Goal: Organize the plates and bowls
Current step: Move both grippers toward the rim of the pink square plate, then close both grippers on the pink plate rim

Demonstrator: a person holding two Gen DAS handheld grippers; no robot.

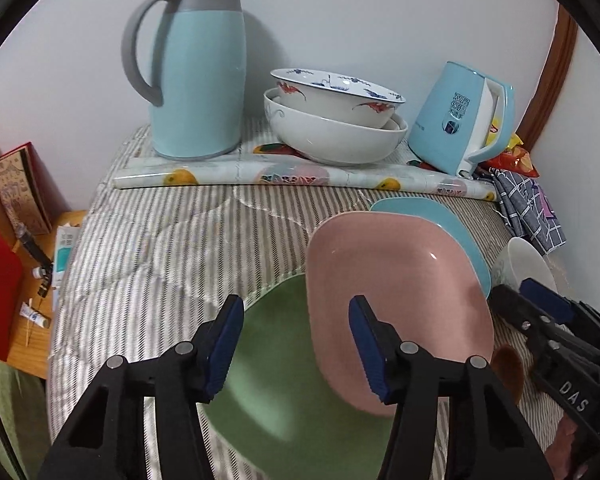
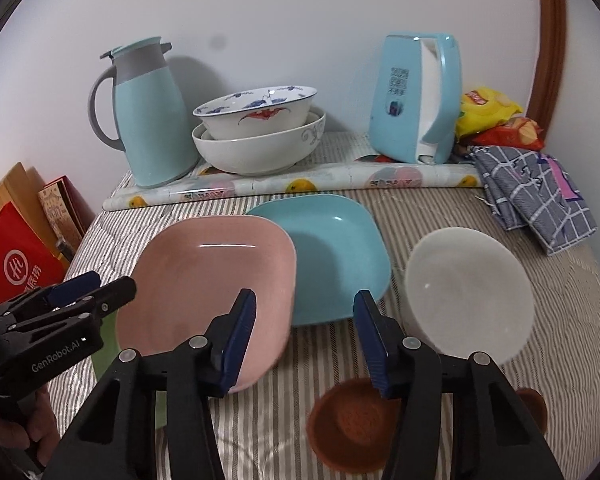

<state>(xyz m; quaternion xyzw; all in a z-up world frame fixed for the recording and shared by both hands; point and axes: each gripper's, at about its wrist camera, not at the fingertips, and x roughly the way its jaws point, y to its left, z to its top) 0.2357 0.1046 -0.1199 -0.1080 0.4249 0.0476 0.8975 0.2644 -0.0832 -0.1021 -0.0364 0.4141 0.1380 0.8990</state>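
A pink square plate [image 1: 396, 300] [image 2: 212, 280] leans with one edge on a blue square plate [image 1: 440, 228] [image 2: 332, 252] and overlaps a green plate [image 1: 292, 392] [image 2: 104, 344]. A white bowl [image 2: 468, 292] [image 1: 524, 260] stands right of them. A small brown bowl [image 2: 352, 428] [image 1: 508, 368] sits near the front. My left gripper [image 1: 296, 344] is open above the green and pink plates. My right gripper [image 2: 304, 336] is open, empty, over the cloth between the pink plate and the white bowl. Two stacked bowls [image 1: 332, 120] [image 2: 260, 136] stand at the back.
A blue thermos jug [image 1: 196, 68] [image 2: 148, 116] and blue kettle [image 1: 460, 120] [image 2: 416, 100] stand by the wall behind a rolled mat [image 1: 300, 176] [image 2: 292, 188]. A checked cloth [image 2: 536, 196] and snack bags [image 2: 496, 120] lie right. Red boxes [image 2: 16, 264] stand left of the table.
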